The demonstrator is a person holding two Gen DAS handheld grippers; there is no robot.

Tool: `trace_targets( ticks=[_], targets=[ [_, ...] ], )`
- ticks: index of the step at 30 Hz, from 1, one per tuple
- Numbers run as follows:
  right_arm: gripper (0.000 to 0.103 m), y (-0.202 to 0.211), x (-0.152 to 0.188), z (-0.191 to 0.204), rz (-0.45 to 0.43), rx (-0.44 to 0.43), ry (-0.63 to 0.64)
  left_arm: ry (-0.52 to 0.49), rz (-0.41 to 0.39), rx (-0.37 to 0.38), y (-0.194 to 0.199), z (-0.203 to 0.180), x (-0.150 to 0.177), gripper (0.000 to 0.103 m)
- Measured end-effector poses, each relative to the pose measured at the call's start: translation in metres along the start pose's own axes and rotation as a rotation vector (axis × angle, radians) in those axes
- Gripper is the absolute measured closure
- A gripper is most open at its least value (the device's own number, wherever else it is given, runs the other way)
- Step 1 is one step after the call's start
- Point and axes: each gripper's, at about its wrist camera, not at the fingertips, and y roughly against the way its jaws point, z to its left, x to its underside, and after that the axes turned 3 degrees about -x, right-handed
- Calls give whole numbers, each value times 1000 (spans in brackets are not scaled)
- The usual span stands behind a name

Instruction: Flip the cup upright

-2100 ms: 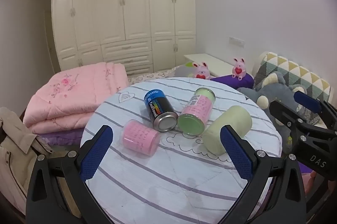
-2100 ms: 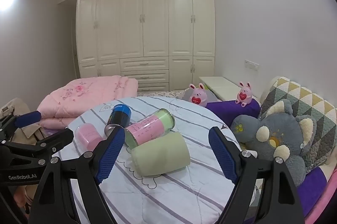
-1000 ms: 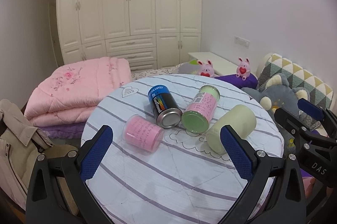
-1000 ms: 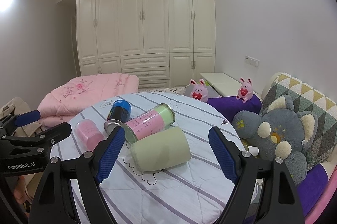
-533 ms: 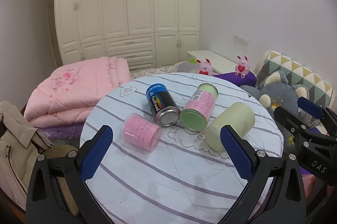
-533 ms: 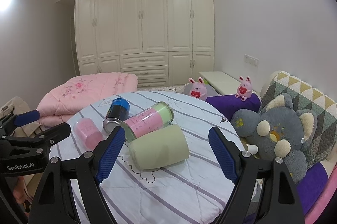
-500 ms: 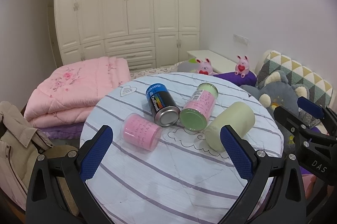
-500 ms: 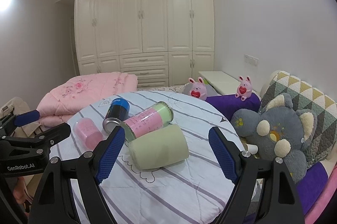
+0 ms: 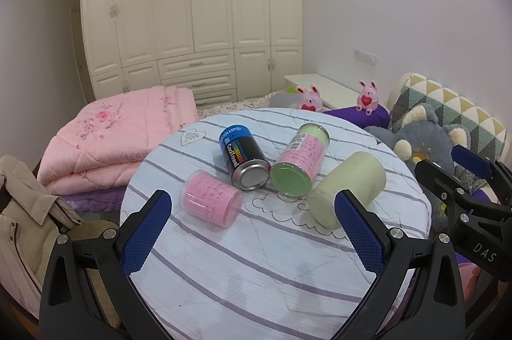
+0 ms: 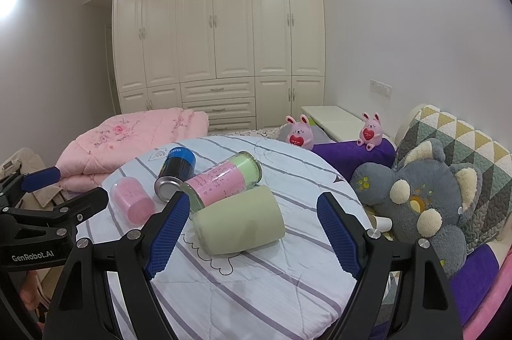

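Taking the black can (image 9: 244, 160) as landmark: left of it lies the pink cup (image 9: 210, 202), right of it the pink-and-green jar (image 9: 299, 160), farther right the pale green cup (image 10: 239, 220); all 4 lie on their sides on the round table (image 9: 256, 269). The left gripper (image 9: 256, 231) and right gripper (image 10: 251, 232) hang apart, empty. Probably the pale green cup would roll into the jar if nudged off-centre.
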Motion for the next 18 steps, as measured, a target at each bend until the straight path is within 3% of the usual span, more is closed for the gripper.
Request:
trace_targets(
  ticks=[13,18],
  targets=[
    [20,-10,5,-24,24,-17,-38,-77,25,-28,-11,-35,-9,0],
    [20,-20,4,-35,44,-70,-41,-119,47,-37,-21,-51,-12,0]
  ],
)
